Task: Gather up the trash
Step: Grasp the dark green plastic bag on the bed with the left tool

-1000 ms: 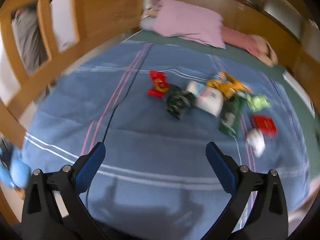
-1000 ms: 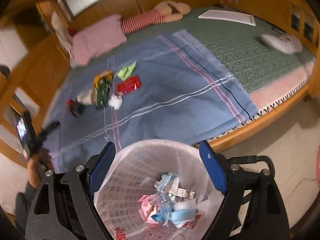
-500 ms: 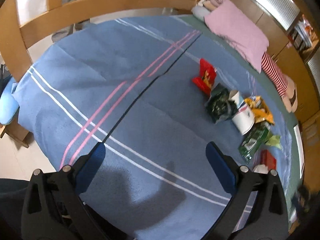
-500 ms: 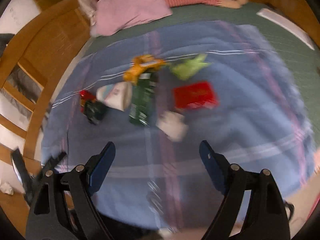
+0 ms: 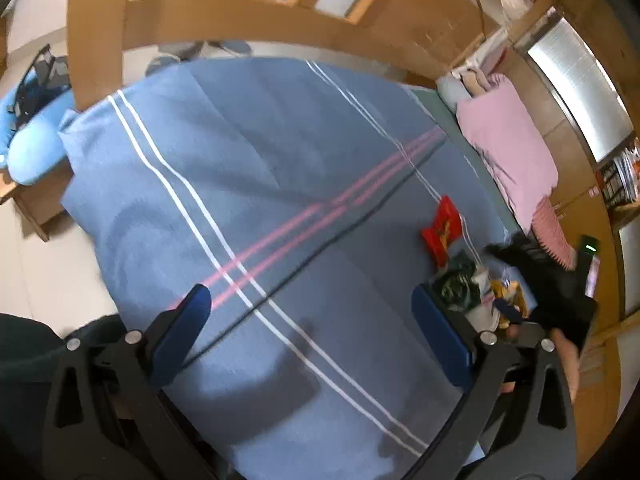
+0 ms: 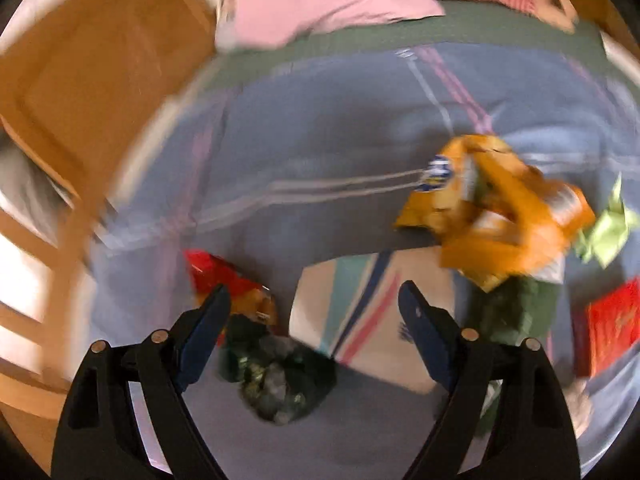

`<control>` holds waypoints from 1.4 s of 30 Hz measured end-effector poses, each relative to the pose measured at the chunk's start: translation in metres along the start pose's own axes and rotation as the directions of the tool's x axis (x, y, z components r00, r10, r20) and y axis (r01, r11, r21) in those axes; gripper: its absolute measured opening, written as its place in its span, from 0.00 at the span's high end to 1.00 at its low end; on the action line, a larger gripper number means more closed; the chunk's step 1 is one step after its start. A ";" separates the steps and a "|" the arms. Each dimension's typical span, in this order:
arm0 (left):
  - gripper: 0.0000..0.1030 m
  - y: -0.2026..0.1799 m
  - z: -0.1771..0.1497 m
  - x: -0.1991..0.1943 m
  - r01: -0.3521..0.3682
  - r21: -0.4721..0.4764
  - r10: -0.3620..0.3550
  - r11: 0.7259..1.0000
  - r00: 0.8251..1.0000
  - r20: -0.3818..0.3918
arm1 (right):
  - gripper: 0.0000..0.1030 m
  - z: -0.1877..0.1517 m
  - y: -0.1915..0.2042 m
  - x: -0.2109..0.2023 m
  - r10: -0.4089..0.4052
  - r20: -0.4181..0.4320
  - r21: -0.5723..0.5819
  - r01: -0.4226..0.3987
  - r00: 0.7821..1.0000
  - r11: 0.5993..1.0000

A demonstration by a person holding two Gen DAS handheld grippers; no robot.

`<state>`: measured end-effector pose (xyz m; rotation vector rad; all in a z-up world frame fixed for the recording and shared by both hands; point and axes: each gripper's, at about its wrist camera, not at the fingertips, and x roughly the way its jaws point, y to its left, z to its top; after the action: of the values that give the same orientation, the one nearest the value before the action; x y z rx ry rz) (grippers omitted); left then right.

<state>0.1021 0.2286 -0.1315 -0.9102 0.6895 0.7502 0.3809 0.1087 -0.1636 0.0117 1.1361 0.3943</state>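
Note:
Litter lies in a cluster on the blue blanket (image 5: 280,160). My right gripper (image 6: 314,300) hangs open just above it, nothing between its pads. Under it are a striped white paper cup (image 6: 372,312), a crumpled dark green bag (image 6: 276,372) and a red wrapper (image 6: 216,276). To the right lie an orange snack bag (image 6: 500,208), a green packet (image 6: 516,308), light green paper (image 6: 604,232) and a red box (image 6: 608,328). My left gripper (image 5: 310,304) is open and empty over bare blanket, with the red wrapper (image 5: 440,228) and dark bag (image 5: 456,284) to its right.
A pink pillow (image 5: 508,148) lies at the head of the bed on a green cover (image 6: 440,28). A wooden bed rail (image 5: 240,20) curves along the far side. A light blue soft thing (image 5: 32,152) rests on a low wooden piece by the floor.
The right gripper swung from above the lined trash bin to low over the litter on the bed. The left gripper rolled and drifted, so the litter slid to its right edge.

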 end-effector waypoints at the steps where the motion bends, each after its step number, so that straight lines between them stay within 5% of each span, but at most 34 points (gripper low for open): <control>1: 0.03 0.002 0.001 -0.002 -0.003 -0.010 0.003 1.000 1.000 0.010 | 0.18 -0.001 0.009 0.008 -0.071 -0.011 -0.053 0.070 0.997 0.996; 3: 0.03 0.007 0.003 -0.003 0.001 -0.041 -0.001 0.999 1.000 0.014 | 0.19 -0.009 0.023 0.016 -0.155 -0.011 -0.156 0.152 0.988 0.976; 6: 0.03 0.013 0.003 -0.004 0.003 -0.069 -0.002 0.998 1.000 0.007 | 0.24 -0.027 0.028 0.014 -0.161 -0.016 -0.227 0.154 0.987 0.962; 10: 0.03 0.022 0.005 -0.009 -0.009 -0.101 0.013 0.995 0.999 0.038 | 0.24 -0.050 0.026 -0.005 -0.112 -0.103 -0.288 0.078 0.988 0.954; 13: 0.03 0.027 0.004 -0.007 -0.018 -0.120 0.022 0.993 0.999 0.031 | 0.25 -0.073 0.022 -0.021 0.020 -0.258 -0.308 -0.102 0.966 0.946; 19: 0.03 0.028 0.001 0.002 -0.031 -0.117 0.029 0.993 0.999 -0.018 | 0.25 -0.067 -0.021 -0.087 0.102 -0.092 -0.204 -0.119 0.990 0.972; 22: 0.03 0.025 -0.001 0.010 -0.042 -0.094 0.037 0.995 0.998 -0.050 | 0.25 -0.062 -0.043 -0.092 0.136 -0.087 -0.104 -0.145 0.987 0.984; 25: 0.03 0.016 -0.005 0.024 0.016 -0.091 -0.026 0.996 0.994 -0.108 | 0.25 -0.061 -0.056 -0.089 0.096 -0.073 -0.026 -0.098 0.993 0.995; 27: 0.03 -0.008 -0.005 0.035 0.053 -0.025 -0.056 0.998 0.990 -0.129 | 0.25 -0.059 -0.066 -0.093 0.108 -0.035 0.047 -0.107 0.994 0.993; 29: 0.03 -0.045 -0.009 0.042 0.078 0.148 -0.057 0.986 0.988 -0.142 | 0.25 -0.058 -0.074 -0.101 0.118 -0.005 0.103 -0.117 0.993 0.988; 31: 0.03 -0.087 -0.024 0.048 0.112 0.363 -0.061 0.925 0.987 -0.150 | 0.25 -0.057 -0.081 -0.111 0.107 0.004 0.109 -0.107 0.994 0.988; 32: 0.03 -0.110 -0.037 0.055 0.120 0.482 -0.045 0.868 0.985 -0.164 | 0.24 -0.056 -0.084 -0.114 0.097 0.002 0.099 -0.097 0.995 0.990; 34: 0.04 -0.133 -0.054 0.070 0.074 0.614 0.035 0.786 0.986 -0.164 | 0.25 -0.060 -0.087 -0.121 0.068 0.002 0.081 -0.068 0.998 0.994; 35: 0.15 -0.137 -0.059 0.075 0.058 0.636 0.053 0.770 0.987 -0.154 | 0.24 -0.061 -0.089 -0.122 0.062 0.002 0.080 -0.062 0.998 0.995; 38: 0.36 -0.136 -0.063 0.086 0.069 0.633 0.057 0.771 0.983 -0.176 | 0.24 -0.064 -0.101 -0.121 0.065 -0.012 0.100 -0.063 0.998 0.993; 40: 0.48 -0.128 -0.054 0.081 0.080 0.585 0.032 0.807 0.983 -0.178 | 0.24 -0.064 -0.106 -0.115 0.077 -0.015 0.121 -0.075 0.997 0.990; 42: 0.50 -0.116 -0.042 0.072 0.033 0.544 0.050 0.839 0.989 -0.137 | 0.24 -0.063 -0.105 -0.106 0.097 -0.007 0.138 -0.095 0.995 0.986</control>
<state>0.2273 0.1636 -0.1565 -0.4352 0.9771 0.4525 0.3186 -0.0340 -0.1190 0.1858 1.1779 0.4019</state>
